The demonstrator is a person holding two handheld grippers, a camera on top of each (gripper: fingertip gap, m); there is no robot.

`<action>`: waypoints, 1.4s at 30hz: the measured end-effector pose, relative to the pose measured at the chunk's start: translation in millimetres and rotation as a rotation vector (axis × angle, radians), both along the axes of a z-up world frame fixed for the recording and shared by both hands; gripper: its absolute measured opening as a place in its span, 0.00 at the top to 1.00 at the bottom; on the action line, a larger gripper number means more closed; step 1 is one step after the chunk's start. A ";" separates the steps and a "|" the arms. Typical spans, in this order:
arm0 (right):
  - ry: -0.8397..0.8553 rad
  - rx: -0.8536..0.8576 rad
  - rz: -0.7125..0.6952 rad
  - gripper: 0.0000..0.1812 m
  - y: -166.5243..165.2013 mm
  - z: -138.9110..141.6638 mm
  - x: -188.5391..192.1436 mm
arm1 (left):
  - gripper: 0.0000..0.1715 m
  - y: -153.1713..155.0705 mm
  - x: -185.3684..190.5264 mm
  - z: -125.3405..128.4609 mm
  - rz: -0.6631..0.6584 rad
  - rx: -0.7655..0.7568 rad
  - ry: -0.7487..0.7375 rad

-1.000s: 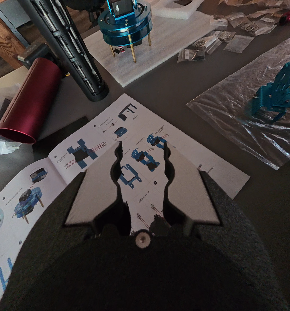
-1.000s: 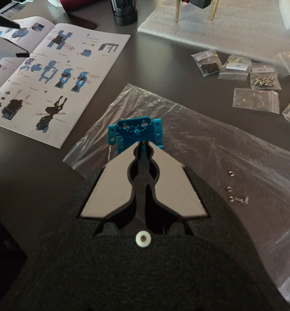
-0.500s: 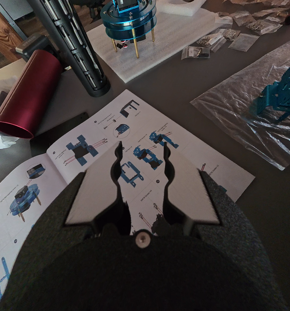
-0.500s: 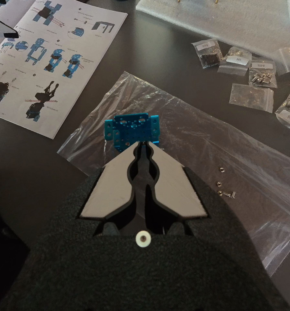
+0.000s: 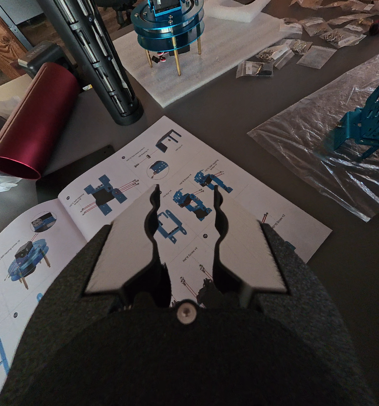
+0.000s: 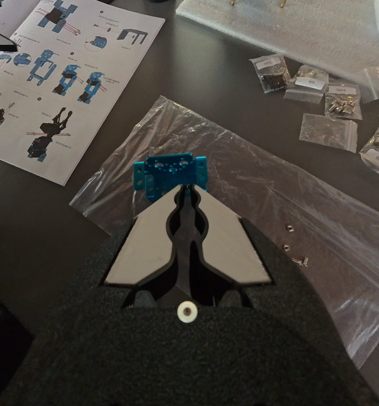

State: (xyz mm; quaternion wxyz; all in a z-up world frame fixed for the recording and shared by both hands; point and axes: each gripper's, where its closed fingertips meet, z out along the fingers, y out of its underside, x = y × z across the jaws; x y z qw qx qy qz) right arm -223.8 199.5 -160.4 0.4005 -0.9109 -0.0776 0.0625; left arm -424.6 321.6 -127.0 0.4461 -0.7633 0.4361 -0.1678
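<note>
The left gripper (image 5: pixel 185 189) hangs released above an open instruction booklet (image 5: pixel 140 197), its fingers spread with nothing between them; the printed diagrams show through the gap. Ahead of it and to its left a dark red tube (image 5: pixel 32 123) lies on its side, with a black ribbed cylinder (image 5: pixel 100 63) standing just beyond. Farther ahead a blue round-plated assembly on brass legs (image 5: pixel 168 28) stands on a white foam sheet (image 5: pixel 217 66).

The right gripper (image 6: pixel 185 186) is clenched on a blue perforated metal bracket (image 6: pixel 171 170), its tips pinching the bracket's near edge. The bracket sits over a clear plastic bag (image 6: pixel 261 197) spread on the dark table (image 6: pixel 206 77). To the gripper's right, on the plastic, lie a few small nuts and screws (image 6: pixel 290 248). Ahead to its left is the booklet (image 6: pixel 74 77), and farther ahead to its right are small zip bags of hardware (image 6: pixel 329 105) beside the foam sheet (image 6: pixel 294 28).
</note>
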 end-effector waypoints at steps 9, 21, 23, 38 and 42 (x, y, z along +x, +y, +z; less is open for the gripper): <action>-0.006 0.010 -0.015 0.98 6.8 -0.6 -4.4 | 0.72 -0.6 -2.2 1.0 -0.007 -0.005 -0.003; -0.043 0.012 -0.028 0.98 8.0 -4.2 -4.7 | 0.72 -2.3 -1.0 1.9 -0.019 0.002 0.003; -0.037 0.012 -0.028 0.98 8.1 -4.2 -4.4 | 0.72 -2.4 -1.4 2.6 -0.018 0.004 0.001; -0.026 0.014 -0.021 0.98 6.3 -2.7 -4.4 | 0.72 -3.5 -0.7 3.2 -0.018 0.004 0.004; -0.009 0.038 -0.018 0.99 3.0 0.7 -3.0 | 0.72 -4.7 1.3 4.2 -0.025 0.005 0.002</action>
